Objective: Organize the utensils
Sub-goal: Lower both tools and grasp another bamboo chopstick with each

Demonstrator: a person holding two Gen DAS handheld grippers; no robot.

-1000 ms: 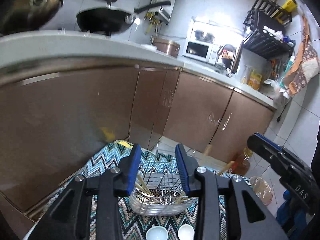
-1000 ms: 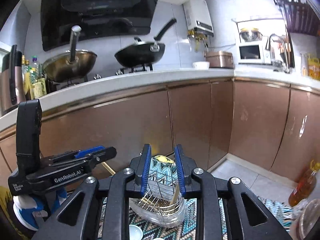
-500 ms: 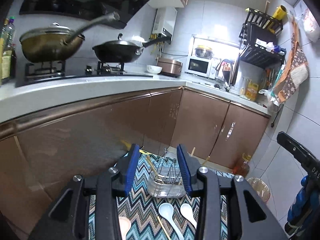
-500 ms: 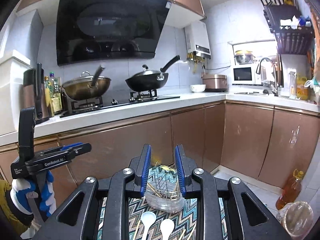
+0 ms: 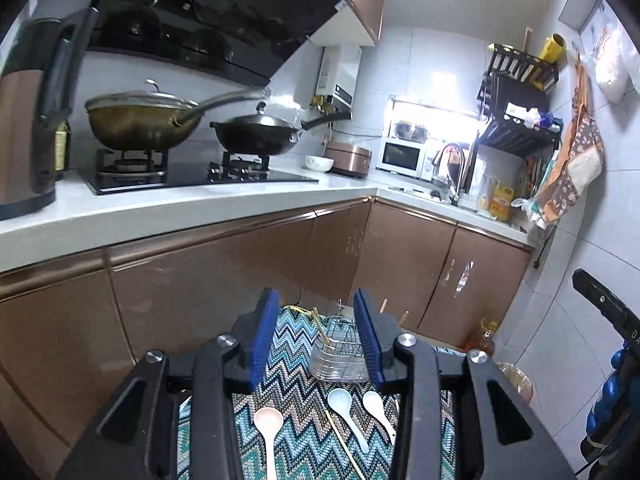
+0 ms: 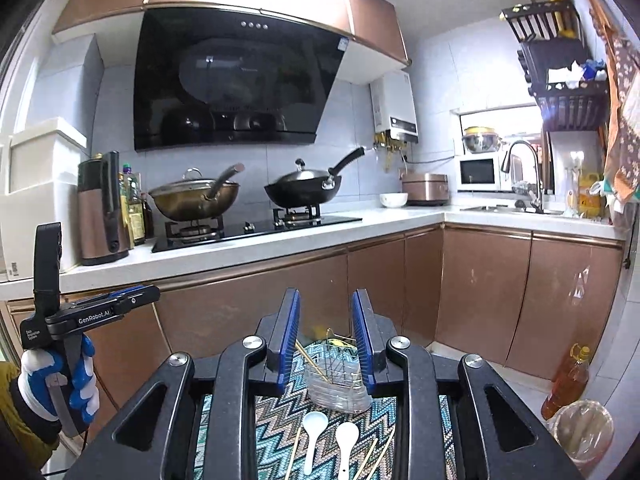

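Right, we're between picks: both tools are raised well above the zigzag mat [image 5: 296,396], nothing carried. Left gripper [image 5: 316,338] has its jaws spread and empty; right gripper [image 6: 325,338] is likewise parted, holding nothing. The wire utensil basket [image 5: 340,356] stands upright on the mat at 12 o'clock from both cameras, a few chopsticks already leaning inside it. Loose pieces lie nearer us than the basket: pink spoon [image 5: 269,424] at 7 o'clock of it, two white spoons [image 5: 339,398] and [image 5: 374,400] side by side at about 6 o'clock, a single chopstick [image 5: 340,440] running between pink and white. In the right wrist view we see the white spoons [image 6: 315,422] flanked by more chopsticks [image 6: 294,450] on both sides. We judge the task part done: some sticks binned, spoons and several sticks not yet. Next move calls for lowering one tool onto a loose piece, probably a spoon handle, jaws aligned across the handle. Thin chopsticks flat on cloth will likely be harder to pinch. Handles mostly run out of view, so their ends we can't tell.
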